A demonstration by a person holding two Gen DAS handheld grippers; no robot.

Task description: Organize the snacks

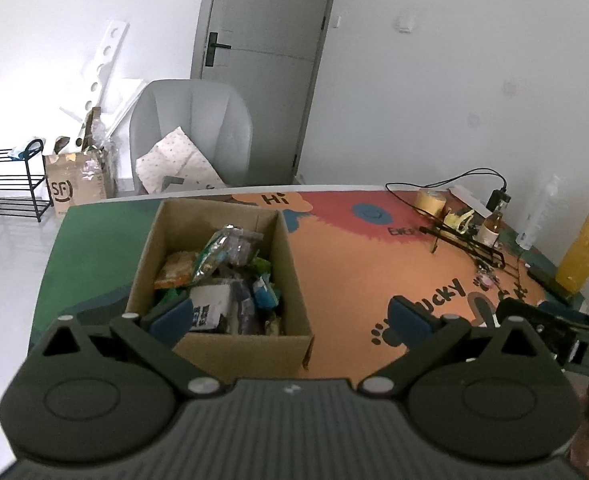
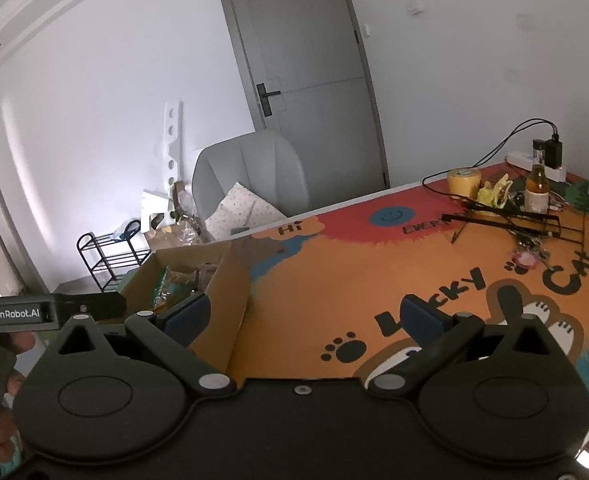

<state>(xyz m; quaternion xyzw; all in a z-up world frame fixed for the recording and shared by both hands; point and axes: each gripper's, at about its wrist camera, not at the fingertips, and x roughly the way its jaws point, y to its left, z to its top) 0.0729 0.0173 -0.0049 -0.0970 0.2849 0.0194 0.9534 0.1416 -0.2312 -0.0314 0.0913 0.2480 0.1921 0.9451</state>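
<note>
Snack packets (image 1: 222, 272) fill an open cardboard box (image 1: 290, 272) that stands on a colourful cartoon table mat (image 1: 354, 264), seen from the left wrist camera. Among the packets are an orange one, a green-and-clear bag standing highest, and a white one with a printed code nearest the camera. The left gripper (image 1: 290, 316) hovers above the box's near edge, its blue-padded fingers (image 1: 174, 316) spread wide and holding nothing; one pad is over the box's near corner, the other over the mat just beside the box. Beyond the box, behind the table, a grey chair (image 1: 198, 120) carries a dotted cushion. Well apart from the box, at the mat's far end, stand a roll of yellow tape (image 1: 430, 200) and a small brown bottle (image 1: 490, 226).

From the right wrist camera, the cardboard box (image 2: 230, 280) appears side-on, with packets barely showing above its rim. The right gripper (image 2: 306, 314) hangs beside the box over the mat's "Lucky Cat" lettering, fingers (image 2: 424, 318) parted wide, empty.
</note>
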